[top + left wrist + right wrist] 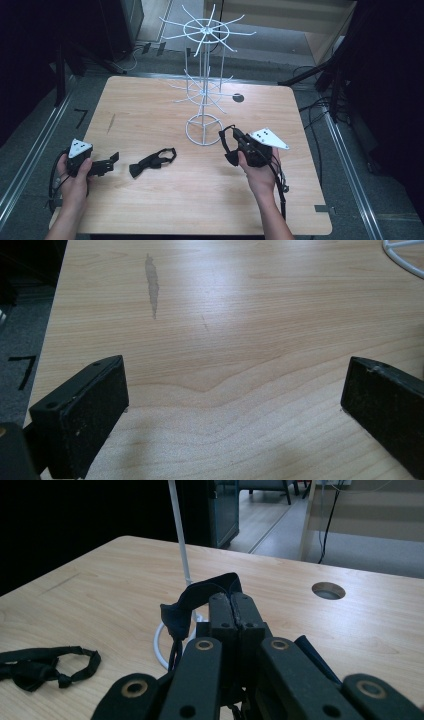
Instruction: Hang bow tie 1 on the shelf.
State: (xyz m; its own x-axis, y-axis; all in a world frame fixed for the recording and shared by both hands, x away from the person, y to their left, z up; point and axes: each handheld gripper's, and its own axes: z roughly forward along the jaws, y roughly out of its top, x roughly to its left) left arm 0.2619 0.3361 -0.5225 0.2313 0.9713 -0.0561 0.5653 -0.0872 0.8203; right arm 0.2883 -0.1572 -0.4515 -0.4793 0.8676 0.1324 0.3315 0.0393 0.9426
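Observation:
A white wire display rack (205, 75) with spoke hooks stands on the wooden table (150, 110), its round base (204, 130) near the middle. My right gripper (234, 141) is shut on a dark bow tie (197, 600), held just right of the rack's base; its pole (179, 535) rises behind the jaws. A second black bow tie (152, 161) lies flat on the table, also seen as a bow tie (42, 664) at the lower left. My left gripper (111, 161) rests low near the table's left side, open, with only bare wood between its pads (85, 412).
A round cable hole (238, 98) is in the table behind the rack. A grey smear (152, 285) marks the wood ahead of the left gripper. Dark frames, cables and floor rails surround the table.

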